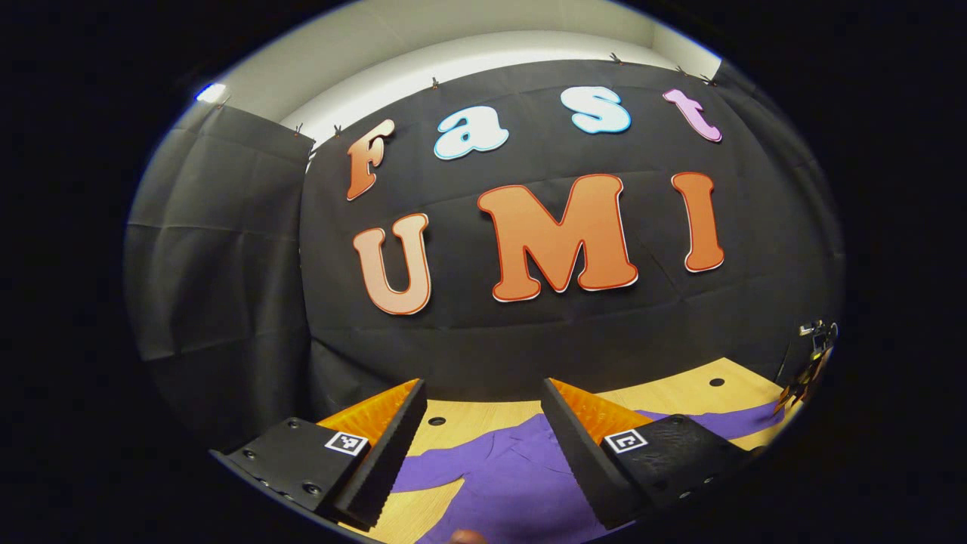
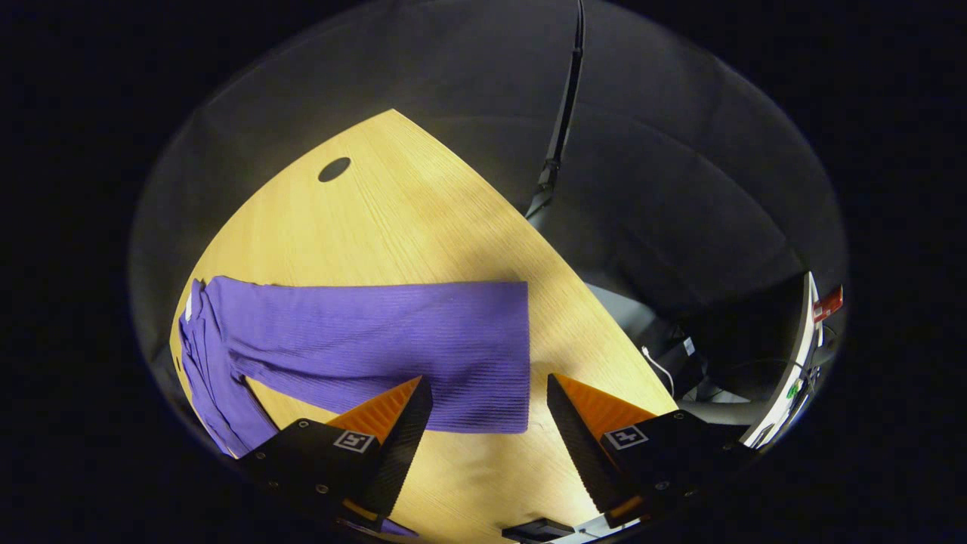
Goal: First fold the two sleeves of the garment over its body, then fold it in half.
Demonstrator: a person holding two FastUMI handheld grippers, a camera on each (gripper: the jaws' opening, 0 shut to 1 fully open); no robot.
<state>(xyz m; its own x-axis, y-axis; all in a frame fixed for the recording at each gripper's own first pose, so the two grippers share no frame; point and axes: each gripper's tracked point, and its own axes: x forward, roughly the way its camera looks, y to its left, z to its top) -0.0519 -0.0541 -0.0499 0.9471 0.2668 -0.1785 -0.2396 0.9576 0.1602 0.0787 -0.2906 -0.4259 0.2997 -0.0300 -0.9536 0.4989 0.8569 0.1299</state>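
left gripper [image 1: 483,423] up front in the left gripper view, jaws spread wide with nothing between them, hanging above the purple garment [image 1: 498,483] and not touching it. the cloth lies flat on the wooden table [image 1: 680,393], one sleeve [image 1: 744,420] running off to the right; a round hole [image 1: 436,421] in the tabletop sits just past the fabric. behind that, the black cloth wall rises, creased and clipped along its top edge.

over to the right gripper view, and it looks down instead: right gripper [image 2: 489,415], jaws also wide apart and empty, its left finger crossing over the lower edge of a long ribbed sleeve [image 2: 393,340]. here the knit shows fine ridges and a straight, squared cuff end, while the rest of the garment bunches in folds at the table's left edge. farther off, pale wood grain, an oval hole [image 2: 334,169], then a thin dark pole [image 2: 563,113] beyond the table.
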